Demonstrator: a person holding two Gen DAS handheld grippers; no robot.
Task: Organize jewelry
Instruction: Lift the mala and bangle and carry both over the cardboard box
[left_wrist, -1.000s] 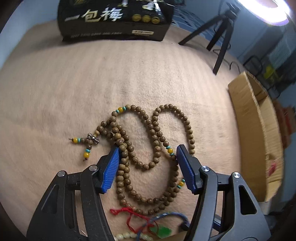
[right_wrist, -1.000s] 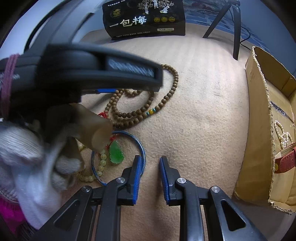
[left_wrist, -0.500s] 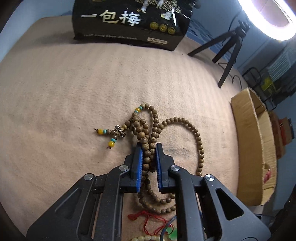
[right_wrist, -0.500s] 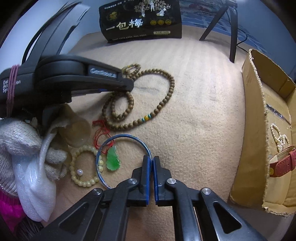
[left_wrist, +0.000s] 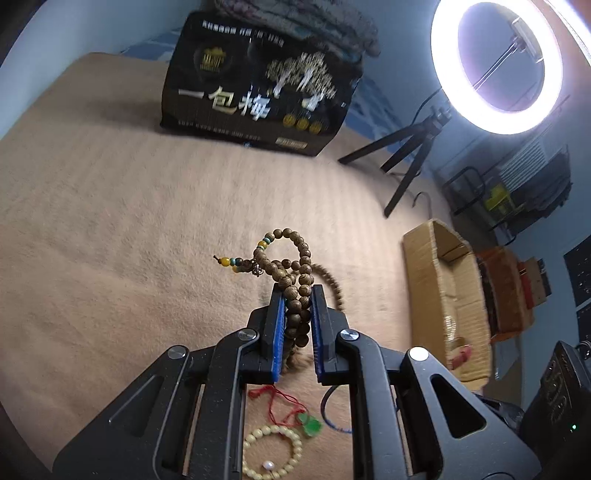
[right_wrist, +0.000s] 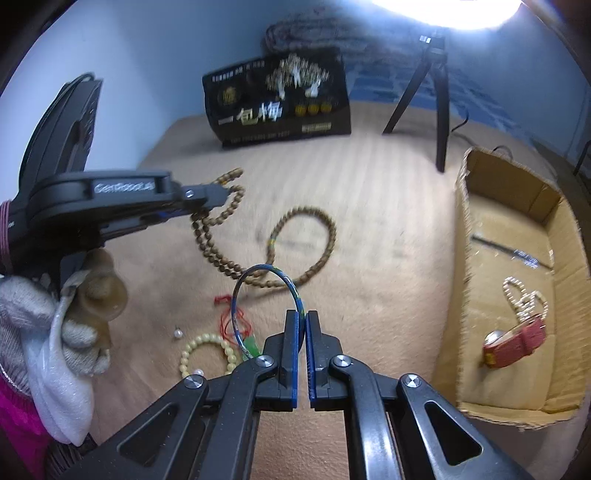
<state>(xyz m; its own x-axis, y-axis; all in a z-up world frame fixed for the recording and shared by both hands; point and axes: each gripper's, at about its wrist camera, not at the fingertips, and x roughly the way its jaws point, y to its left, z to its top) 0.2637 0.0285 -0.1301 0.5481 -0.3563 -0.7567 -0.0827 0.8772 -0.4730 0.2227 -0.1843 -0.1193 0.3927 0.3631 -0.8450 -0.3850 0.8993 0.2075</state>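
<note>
My left gripper (left_wrist: 298, 295) is shut on a long wooden bead necklace (left_wrist: 295, 266) and lifts its upper loops off the beige cloth; the rest (right_wrist: 306, 251) still trails on the cloth. My right gripper (right_wrist: 302, 317) is shut on a thin blue bangle (right_wrist: 258, 280) and holds it upright above the cloth. A green pendant on a red cord (left_wrist: 312, 424) and a cream bead bracelet (left_wrist: 273, 454) lie on the cloth near both grippers.
An open cardboard box (right_wrist: 461, 258) at the right holds a pearl strand (right_wrist: 524, 299), a red-strapped watch (right_wrist: 517, 341) and a thin chain. A black printed box (left_wrist: 258, 99) stands at the back. A tripod (left_wrist: 406, 162) with a ring light stands back right. A loose pearl (right_wrist: 178, 333) lies on the cloth.
My left gripper closed on the wooden necklace and raised it off the cloth. My right gripper closed on the blue bangle and lifted it upright.
</note>
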